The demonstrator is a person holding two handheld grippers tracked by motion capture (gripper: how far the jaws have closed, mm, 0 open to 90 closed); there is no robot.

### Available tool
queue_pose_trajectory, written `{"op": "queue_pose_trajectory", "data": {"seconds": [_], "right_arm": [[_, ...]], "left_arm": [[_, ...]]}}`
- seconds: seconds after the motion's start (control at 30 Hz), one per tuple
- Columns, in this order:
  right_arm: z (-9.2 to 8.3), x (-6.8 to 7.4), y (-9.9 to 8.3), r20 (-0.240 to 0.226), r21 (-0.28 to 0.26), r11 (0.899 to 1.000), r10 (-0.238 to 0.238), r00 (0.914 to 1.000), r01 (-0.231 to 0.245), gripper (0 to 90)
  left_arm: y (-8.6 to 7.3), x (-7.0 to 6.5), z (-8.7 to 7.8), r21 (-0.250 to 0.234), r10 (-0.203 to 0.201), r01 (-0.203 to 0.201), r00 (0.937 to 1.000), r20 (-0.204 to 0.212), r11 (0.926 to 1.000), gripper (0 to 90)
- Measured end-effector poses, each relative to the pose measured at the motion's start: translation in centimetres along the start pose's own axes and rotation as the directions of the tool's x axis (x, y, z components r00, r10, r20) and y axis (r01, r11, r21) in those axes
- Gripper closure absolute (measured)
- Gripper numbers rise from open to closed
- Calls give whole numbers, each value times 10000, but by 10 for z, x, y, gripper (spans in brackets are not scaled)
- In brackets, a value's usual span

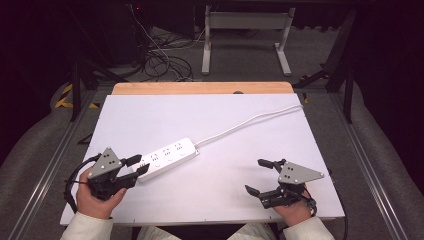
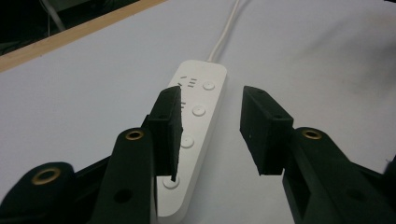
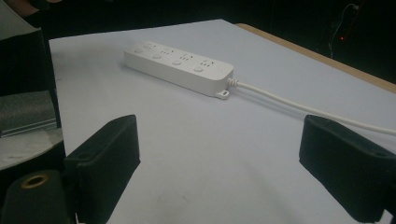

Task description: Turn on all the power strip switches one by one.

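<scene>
A white table (image 1: 210,195) sat in front of a person, whose 2 hands each held a black two-jaw gripper near the table's close edge. A white power strip (image 1: 167,158) lay flat on the table, left of centre and turned at an angle, with its near end pointing toward the person's left hand. Its white cord (image 1: 250,121) ran from the far end across the table to the far right edge. In the left gripper view, 4 round buttons ran in a row along the strip's top.

The left gripper (image 1: 138,164) was at the near end of the power strip with its jaws parted. In the left gripper view, 1 jaw hung over the strip's top face and the other stood off to the side over bare table; whether either jaw touched the strip could not be told. The left hand (image 1: 95,197) wrapped the gripper's handle, with a pale sleeve at the wrist.

The right gripper (image 1: 259,176) was at the table's near right, well apart from the strip, with its jaws spread wide and nothing between them. In the right gripper view, the strip lay farther off across the table.

Beyond the table's wooden far edge (image 1: 202,88) were a dark floor, loose cables (image 1: 162,62) and a white frame (image 1: 246,35).
</scene>
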State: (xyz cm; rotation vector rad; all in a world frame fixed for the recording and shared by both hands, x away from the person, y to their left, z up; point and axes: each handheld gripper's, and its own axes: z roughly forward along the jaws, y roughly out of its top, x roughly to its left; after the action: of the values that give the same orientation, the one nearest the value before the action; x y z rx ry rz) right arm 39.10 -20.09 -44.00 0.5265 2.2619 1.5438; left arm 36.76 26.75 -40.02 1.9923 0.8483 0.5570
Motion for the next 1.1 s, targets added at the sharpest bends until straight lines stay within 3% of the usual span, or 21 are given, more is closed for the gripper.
{"op": "queue_pose_trajectory", "data": {"seconds": [0.2, 0.27, 0.3, 0.37, 0.5, 0.63, 0.7, 0.8, 1.1], "right_arm": [[0, 1, 0, 4, 39, 10000, -36, 10000, 36, 124], [0, 1, 0, 3, 39, 10000, -37, 10000, 37, 124], [0, 1, 0, -15, 41, 10000, -38, 10000, 38, 124], [0, 1, 0, -34, 46, 10000, -34, 10000, 34, 125], [1, 1, 0, -92, 89, 10000, -39, 9999, 40, 129], [0, 2, 0, -85, 76, 10000, -63, 9999, 63, 130], [0, 2, 0, -87, 82, 9999, -68, 9999, 68, 130], [0, 2, 0, -92, 52, 10000, -57, 9999, 57, 131], [0, 2, 0, -87, 91, 9999, -74, 9999, 75, 130]], "left_arm": [[1, 13, 4, 334, -194, 171, 9975, 676, 9993, 746], [1, 15, 5, 345, -228, 204, 9972, 707, 9992, 768], [0, 17, 6, 338, -254, 230, 9970, 732, 9992, 831], [-1, 21, 9, 449, -316, 295, 9984, 465, 9986, 898], [-2, 24, 13, 734, -587, 569, 9980, 229, 9957, 900], [-3, 26, 19, 1062, -725, 692, 9970, 272, 9919, 900], [-3, 30, 23, 1400, -603, 583, 9981, 97, 9884, 900], [-5, 33, 28, 1751, -604, 562, 9980, 189, 9829, 900], [-9, 39, 40, 2742, -955, 848, 9951, 262, 9579, 900]]}}
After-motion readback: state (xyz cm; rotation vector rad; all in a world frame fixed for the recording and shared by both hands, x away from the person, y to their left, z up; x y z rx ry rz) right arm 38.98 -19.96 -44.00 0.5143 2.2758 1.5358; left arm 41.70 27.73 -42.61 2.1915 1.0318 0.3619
